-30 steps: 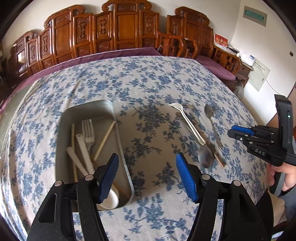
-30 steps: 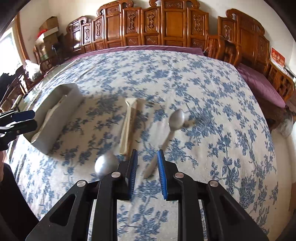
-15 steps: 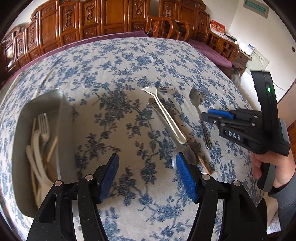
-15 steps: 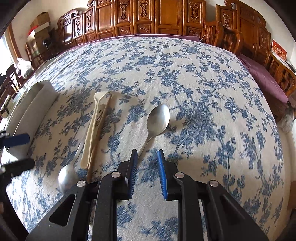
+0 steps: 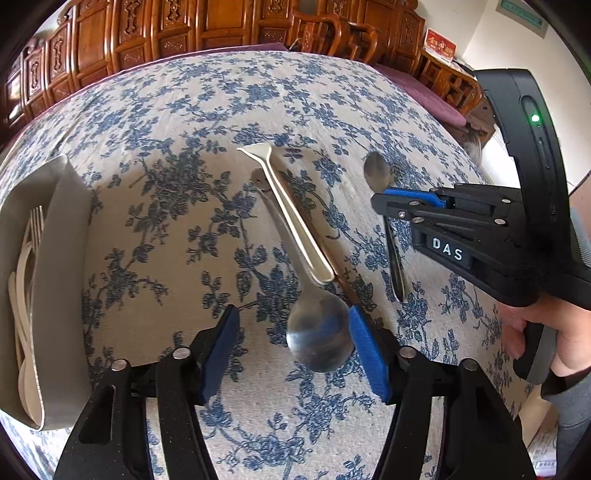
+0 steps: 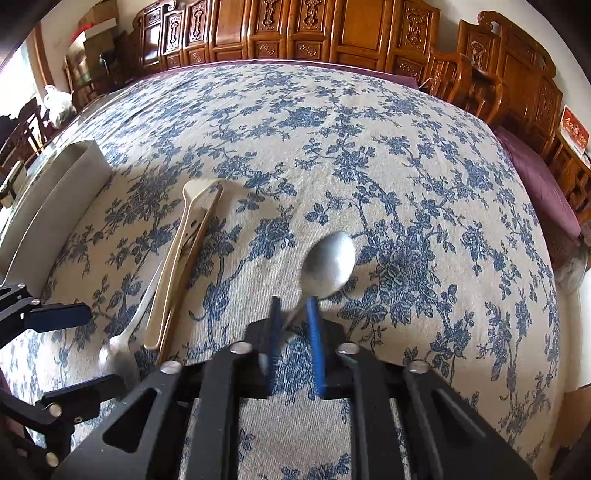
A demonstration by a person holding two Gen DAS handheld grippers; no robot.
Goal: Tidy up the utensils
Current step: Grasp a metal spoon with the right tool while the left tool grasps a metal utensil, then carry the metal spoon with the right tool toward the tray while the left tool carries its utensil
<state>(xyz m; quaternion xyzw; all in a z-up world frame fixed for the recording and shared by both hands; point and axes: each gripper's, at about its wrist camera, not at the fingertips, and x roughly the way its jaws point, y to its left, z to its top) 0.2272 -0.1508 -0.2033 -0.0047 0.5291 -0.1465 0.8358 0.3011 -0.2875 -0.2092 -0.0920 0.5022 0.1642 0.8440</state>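
On the blue-flowered tablecloth (image 5: 177, 229) a large metal spoon (image 5: 319, 336) lies with its bowl between my left gripper's (image 5: 293, 347) closing jaws. They stand apart, and the right pad is at the bowl's rim. A cream plastic spoon (image 5: 291, 218) and a wooden chopstick (image 5: 340, 277) lie across that spoon's handle. A smaller metal spoon (image 6: 328, 266) lies further right. My right gripper (image 6: 294, 321) is closing tight on its handle. In the left wrist view the right gripper (image 5: 384, 201) pinches that spoon (image 5: 376, 173). A grey tray (image 5: 62, 240) at the left holds a fork and cream utensils.
Carved wooden chairs (image 6: 332, 33) line the table's far side, and more stand at the right (image 5: 454, 81). A person's hand (image 5: 554, 332) holds the right gripper near the table's right edge. Bare cloth stretches behind the utensils.
My left gripper moved right and down, from over the tray to the large spoon's bowl, and its jaws narrowed. My right gripper went down onto the smaller spoon's handle and closed.
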